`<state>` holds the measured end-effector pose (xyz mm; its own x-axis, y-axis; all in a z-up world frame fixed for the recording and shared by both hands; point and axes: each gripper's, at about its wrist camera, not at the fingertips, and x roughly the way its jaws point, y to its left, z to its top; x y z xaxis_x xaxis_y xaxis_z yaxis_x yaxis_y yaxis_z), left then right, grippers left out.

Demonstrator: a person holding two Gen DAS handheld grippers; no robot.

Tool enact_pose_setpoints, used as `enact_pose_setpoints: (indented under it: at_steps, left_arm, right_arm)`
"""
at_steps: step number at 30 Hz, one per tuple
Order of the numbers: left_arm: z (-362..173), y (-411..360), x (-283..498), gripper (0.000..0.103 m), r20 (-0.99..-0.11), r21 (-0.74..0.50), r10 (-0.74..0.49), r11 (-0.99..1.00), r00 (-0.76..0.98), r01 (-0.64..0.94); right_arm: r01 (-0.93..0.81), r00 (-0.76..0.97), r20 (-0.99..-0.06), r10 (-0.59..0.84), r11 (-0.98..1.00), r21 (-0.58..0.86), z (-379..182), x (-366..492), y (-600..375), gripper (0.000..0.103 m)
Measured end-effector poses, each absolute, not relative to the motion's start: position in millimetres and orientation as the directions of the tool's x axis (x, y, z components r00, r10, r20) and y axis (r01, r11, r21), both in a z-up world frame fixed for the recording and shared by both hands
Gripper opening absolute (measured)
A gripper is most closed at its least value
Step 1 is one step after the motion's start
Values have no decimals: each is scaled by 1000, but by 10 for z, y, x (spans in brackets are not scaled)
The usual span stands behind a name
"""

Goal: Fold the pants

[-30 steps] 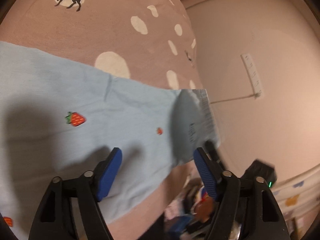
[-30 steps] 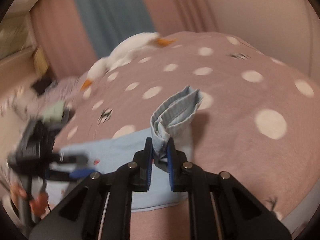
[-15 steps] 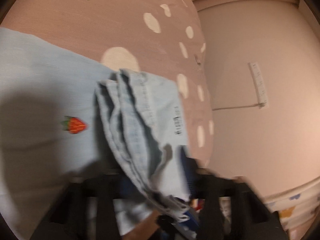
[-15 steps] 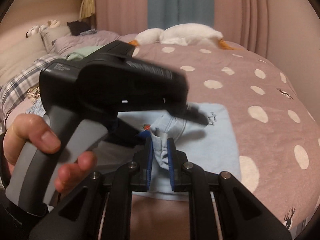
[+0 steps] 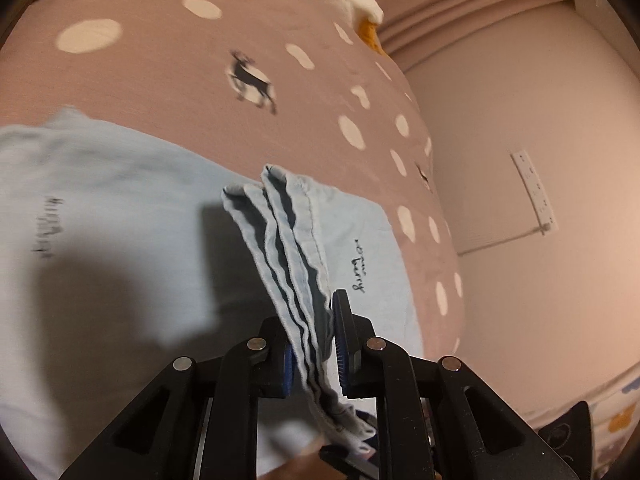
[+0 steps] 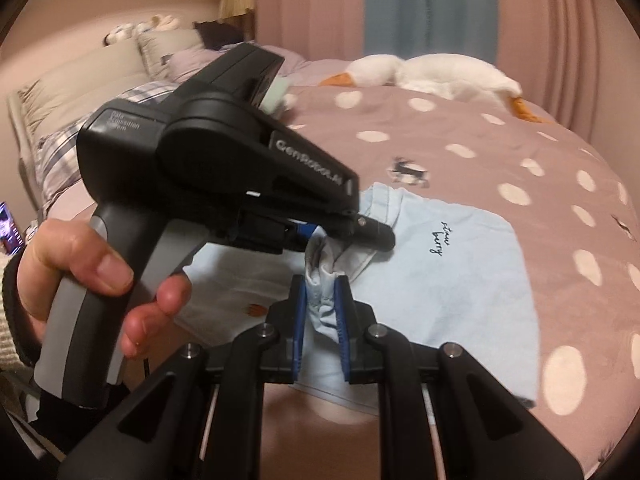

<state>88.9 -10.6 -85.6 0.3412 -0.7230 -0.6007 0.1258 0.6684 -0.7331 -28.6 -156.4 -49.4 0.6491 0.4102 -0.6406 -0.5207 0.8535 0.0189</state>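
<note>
Left tongs (image 5: 313, 350): closing, with a bunched stack of the pants' hem layers between the blue pads and pinched there.
Right tongs (image 6: 320, 316): clamped tight on another gathered bundle of the same cloth, just below the left tool's tip.
Pants (image 6: 460, 280): light blue, spread on the bed, one end lifted into both sets of tongs; small black lettering shows on the upper layer and a little red-orange print near the lower edge.
Hand (image 6: 80, 272): a person's left hand, dark sleeve at the wrist, wrapped round the grey handle of the left tool.
Bed (image 6: 520, 152): pinkish-brown cover with pale dots and small deer figures.
Plush goose (image 6: 432, 74): white, orange-beaked, lying at the far side of the bed by the curtains.
Pillows (image 6: 80, 88): beige, at the head of the bed, left side.
</note>
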Motion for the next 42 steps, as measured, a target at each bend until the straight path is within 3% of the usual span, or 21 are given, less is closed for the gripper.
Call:
enact_pose_setpoints:
  at_steps: [11,14,16,20,23,26,29,32,35,40,42]
  left_arm:
    - [-947,277,837,14,-676,-653,-625,754,390,76]
    - [-1030,396,821,14,-764,-551,-511,834,395,13]
    - [-1041,522,765,14,-770,-544,-495,839,402,-8]
    - [-895,735,649,14,-770,-513,-449,858,454,-20]
    - [-683,656,601,14,-719,-541,-492,840,492,50]
    - [-538,400,610,14,-667,-586,-578,797,470,147]
    - [-558,27,670,14,-668,-585,-614,783,421,213]
    - [-787,-252,706,14,-721,-543,-588,808,366,228]
    - [-1046,-295,715,10,-802,-453,-486,874,347,176]
    - [-1041,107,472,3,-808,-402,-410,909,423,113]
    - [-1032,260,384,3,-789,-441,-440,891,428,103]
  right_arm:
    - [-614,550,-681,484,787,64,-671,-257,-1091,17]
    - [-615,457,-752,475,779,119,-854,-178,-987,40]
    - [-595,402,-767,501,779,197,-904,-159,-1027,41]
    - [-593,399,-705,586,752,288,-663,-202,-1278,46]
    - [-546,462,-677,572,786,292,-474,-137,-1516,46]
    - [-441,556,-704,441,875,200,-404,45,-1702,45]
    - [-345,574,-737,357,922,178,-500,230,-1898,33]
    - [-303,556,-776,299,942,145,-663,323,-1934,20]
    - [-313,525,-806,274,942,117,-869,314,-1895,20]
    - [-340,517,-814,264,936,88,-874,275,-1873,20]
    - [-380,521,-802,292,921,88,-805,238,-1813,20]
